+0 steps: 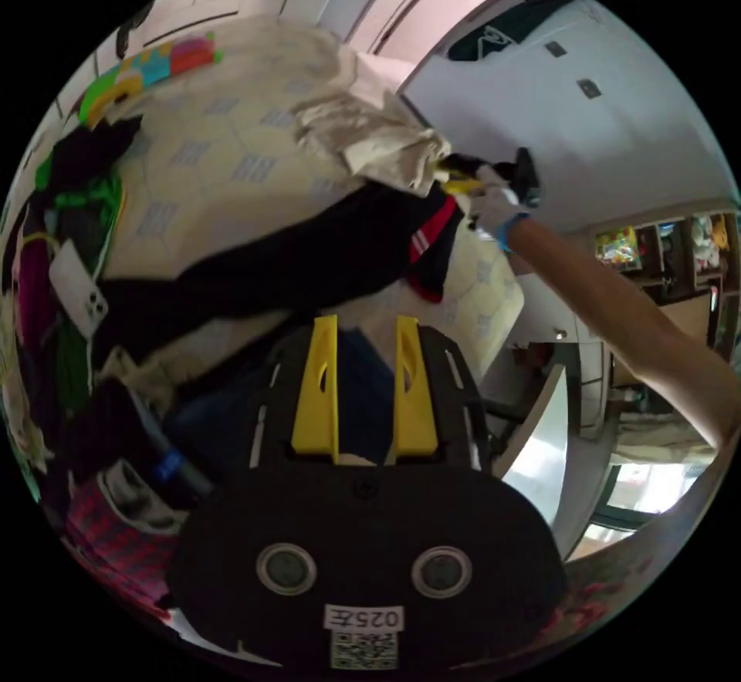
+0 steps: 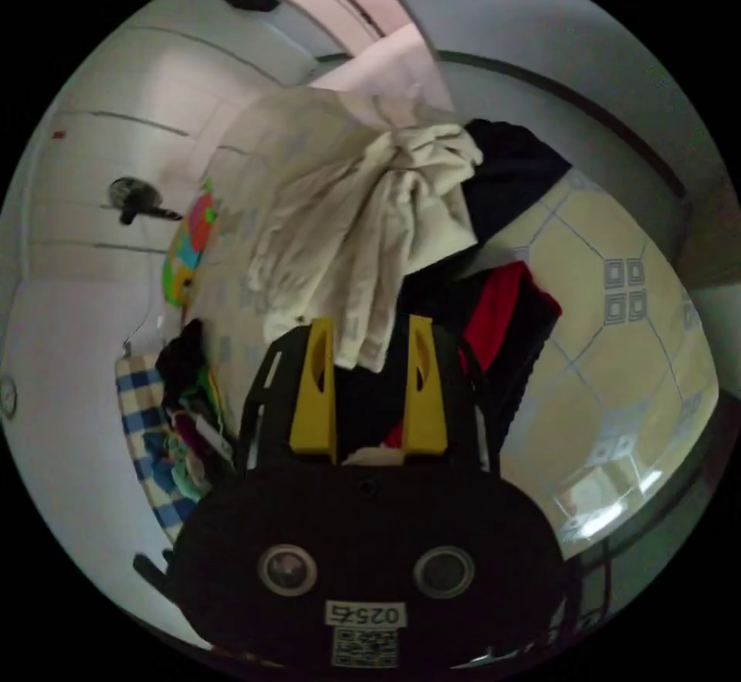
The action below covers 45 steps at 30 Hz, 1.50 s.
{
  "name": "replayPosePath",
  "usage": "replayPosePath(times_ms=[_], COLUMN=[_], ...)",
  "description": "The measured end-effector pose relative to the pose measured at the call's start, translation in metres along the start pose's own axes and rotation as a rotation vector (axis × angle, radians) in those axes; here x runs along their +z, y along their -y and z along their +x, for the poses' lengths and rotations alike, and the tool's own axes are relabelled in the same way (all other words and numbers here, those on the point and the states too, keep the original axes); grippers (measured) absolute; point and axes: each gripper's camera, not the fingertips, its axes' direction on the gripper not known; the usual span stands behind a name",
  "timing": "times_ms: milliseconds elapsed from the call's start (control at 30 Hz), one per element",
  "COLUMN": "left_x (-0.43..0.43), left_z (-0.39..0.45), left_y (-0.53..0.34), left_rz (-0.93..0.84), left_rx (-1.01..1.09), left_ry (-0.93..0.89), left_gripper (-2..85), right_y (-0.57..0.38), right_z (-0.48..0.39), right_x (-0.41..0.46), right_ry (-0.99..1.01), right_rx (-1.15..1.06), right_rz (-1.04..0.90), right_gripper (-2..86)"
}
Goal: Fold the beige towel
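Yellow jaws of the right gripper (image 2: 369, 342) stand apart, the beige towel (image 2: 363, 226) hanging crumpled just past their tips — unclamped. The left gripper (image 1: 369, 342), jaws also apart, holds nothing. Towel lies bunched on dark clothes (image 2: 502, 172) atop the patterned bedsheet (image 2: 633, 327). Pinch 1 hem corner only, avoiding the garments beneath.
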Motion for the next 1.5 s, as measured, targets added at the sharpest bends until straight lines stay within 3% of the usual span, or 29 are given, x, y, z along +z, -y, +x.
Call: replayPosePath(times_ms=[167, 300, 500, 567, 733, 867, 1000, 1067, 1133, 1233, 1500], left_x=[0.013, 0.029, 0.022, 0.017, 0.035, 0.038, -0.001, -0.031, -0.077, -0.126, -0.239], left_z=[0.014, 0.013, 0.038, 0.051, 0.106, 0.142, 0.144, 0.119, 0.070, 0.027, 0.002], left_y=[-0.009, -0.027, -0.039, -0.045, -0.084, -0.135, -0.197, -0.216, -0.248, -0.292, -0.405], left_rz=[0.025, 0.004, 0.068, 0.082, -0.019, -0.035, 0.118, 0.149, 0.243, 0.382, 0.772], left_rx=[0.027, 0.015, 0.119, 0.181, 0.438, 0.495, 0.397, 0.273, 0.109, 0.045, 0.174], left_ry=[-0.046, -0.051, -0.015, 0.005, -0.016, 0.143, 0.118, -0.020, -0.283, -0.503, -0.510], left_gripper=[6.2, 6.3, 8.2, 8.9, 11.4, 6.2, -0.3, -0.7, -0.9, -1.0, 0.3], right_y=[0.020, 0.007, -0.054, -0.081, -0.156, -0.197, -0.227, -0.233, -0.241, -0.259, -0.300], right_z=[0.029, 0.029, 0.031, 0.041, 0.096, 0.107, 0.081, 0.065, 0.035, -0.015, -0.146], right_x=[0.048, 0.021, -0.030, -0.053, -0.093, -0.107, -0.133, -0.148, -0.171, -0.194, -0.236], right_ry=[0.034, 0.113, 0.444, 0.485, 0.876, 1.024, 1.090, 1.115, 1.150, 1.215, 1.541], right_rx=[0.111, -0.067, -0.249, -0.227, 0.013, 0.085, -0.003, -0.068, -0.189, -0.326, -0.437], right_rz=[-0.092, -0.010, -0.195, -0.202, -0.257, -0.319, -0.380, -0.398, -0.423, -0.453, -0.455], right_gripper=[8.8, 4.1, 3.3, 3.1, 3.1, 3.3, 3.5, 3.5, 3.5, 3.4, 3.2])
